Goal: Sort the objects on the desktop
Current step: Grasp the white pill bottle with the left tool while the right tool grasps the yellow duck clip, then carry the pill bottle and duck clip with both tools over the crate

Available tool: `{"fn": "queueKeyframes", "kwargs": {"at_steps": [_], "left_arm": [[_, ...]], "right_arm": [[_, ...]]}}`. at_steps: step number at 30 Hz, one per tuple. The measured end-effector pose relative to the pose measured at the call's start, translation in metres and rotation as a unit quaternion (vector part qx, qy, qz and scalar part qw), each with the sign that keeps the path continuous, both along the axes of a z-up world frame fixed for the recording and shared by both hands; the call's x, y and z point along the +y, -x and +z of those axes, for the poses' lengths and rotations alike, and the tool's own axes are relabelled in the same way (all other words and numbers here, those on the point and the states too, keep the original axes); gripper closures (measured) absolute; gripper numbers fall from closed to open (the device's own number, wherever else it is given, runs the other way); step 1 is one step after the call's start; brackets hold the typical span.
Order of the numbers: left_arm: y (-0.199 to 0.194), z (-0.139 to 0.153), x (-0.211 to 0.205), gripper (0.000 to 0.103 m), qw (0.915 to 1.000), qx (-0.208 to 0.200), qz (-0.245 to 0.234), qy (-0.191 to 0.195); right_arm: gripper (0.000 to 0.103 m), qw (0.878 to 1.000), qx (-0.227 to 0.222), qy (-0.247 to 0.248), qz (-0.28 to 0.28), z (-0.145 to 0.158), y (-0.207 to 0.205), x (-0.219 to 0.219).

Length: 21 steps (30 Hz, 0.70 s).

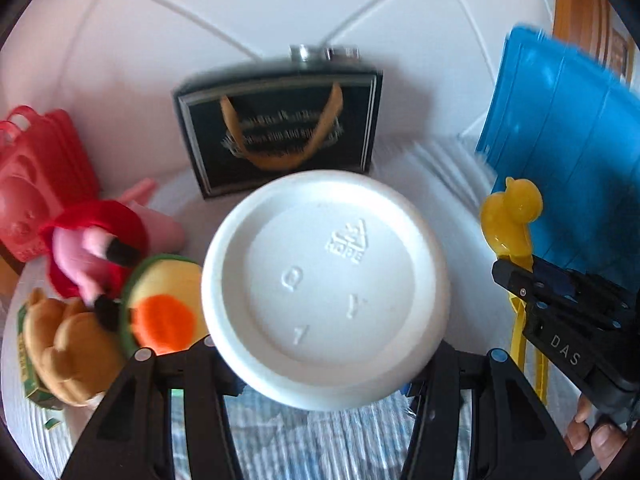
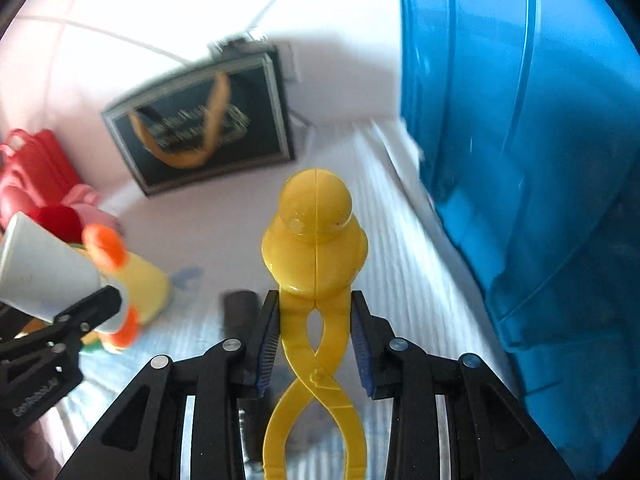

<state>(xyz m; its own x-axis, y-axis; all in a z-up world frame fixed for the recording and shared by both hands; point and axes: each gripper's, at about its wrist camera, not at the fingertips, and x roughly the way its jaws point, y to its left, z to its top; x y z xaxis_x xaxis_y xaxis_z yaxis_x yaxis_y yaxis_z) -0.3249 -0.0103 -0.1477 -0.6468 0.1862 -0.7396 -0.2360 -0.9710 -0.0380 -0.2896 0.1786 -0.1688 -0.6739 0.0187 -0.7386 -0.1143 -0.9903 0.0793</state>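
Observation:
My left gripper [image 1: 326, 354] is shut on a white plastic bottle [image 1: 326, 286], held above the table with its round embossed base facing the camera. The bottle also shows in the right wrist view [image 2: 44, 276] at the left. My right gripper [image 2: 314, 320] is shut on a yellow duck-shaped tong [image 2: 316, 232], its blue pads clamping the crossed handles, the duck head pointing forward. The tong [image 1: 510, 216] and right gripper [image 1: 520, 280] show at the right of the left wrist view, close to the blue bin.
A blue plastic bin [image 2: 520, 140] stands at the right. A black gift bag [image 1: 280, 128] stands against the wall. A red basket [image 1: 36, 184], plush toys [image 1: 92, 248], a fabric avocado [image 1: 164, 300] and a brown plush [image 1: 68, 344] crowd the left. A striped cloth [image 2: 400, 240] covers the table.

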Motion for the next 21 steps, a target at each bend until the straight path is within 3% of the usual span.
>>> {"fn": "queueKeyframes", "kwargs": {"at_steps": [6, 12, 21], "left_arm": [[-0.049, 0.057, -0.027, 0.052, 0.9985, 0.046, 0.026, -0.015], [-0.113, 0.113, -0.048, 0.052, 0.9939, 0.1, 0.039, -0.024], [-0.188, 0.162, -0.054, 0.052, 0.9869, 0.152, 0.032, -0.044]], "right_arm": [[0.07, 0.997, 0.067, -0.01, 0.026, 0.069, -0.031, -0.024], [0.07, 0.99, 0.133, -0.024, 0.048, 0.138, -0.091, -0.048], [0.07, 0.977, 0.206, -0.041, 0.046, 0.211, -0.183, -0.062]]}}
